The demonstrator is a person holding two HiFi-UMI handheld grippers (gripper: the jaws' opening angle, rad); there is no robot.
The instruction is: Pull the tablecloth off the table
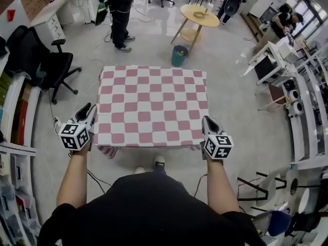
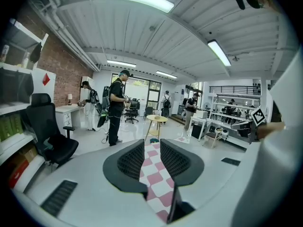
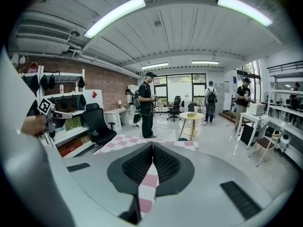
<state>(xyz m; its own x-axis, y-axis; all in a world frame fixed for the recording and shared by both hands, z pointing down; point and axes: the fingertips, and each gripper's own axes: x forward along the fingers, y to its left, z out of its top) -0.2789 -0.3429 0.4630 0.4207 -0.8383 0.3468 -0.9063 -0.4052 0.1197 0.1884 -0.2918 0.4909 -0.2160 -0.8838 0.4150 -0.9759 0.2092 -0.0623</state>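
The pink-and-white checked tablecloth (image 1: 154,106) lies spread over the table, and its near left corner droops below the edge. My left gripper (image 1: 88,114) is at the cloth's near left edge. In the left gripper view its jaws (image 2: 151,144) stand a little apart, and a strip of cloth (image 2: 158,183) fills the gap from pad to pad. At the near right edge, my right gripper (image 1: 209,123) is shut on the cloth. In the right gripper view the jaws (image 3: 152,144) meet, and pinched cloth (image 3: 148,181) hangs out below them.
A black office chair (image 1: 48,65) stands left of the table and a teal bin (image 1: 179,55) just beyond its far edge. Farther off are a round wooden table (image 1: 200,15) and a standing person (image 1: 120,14). White shelves (image 1: 15,137) line the left; benches (image 1: 302,111) line the right.
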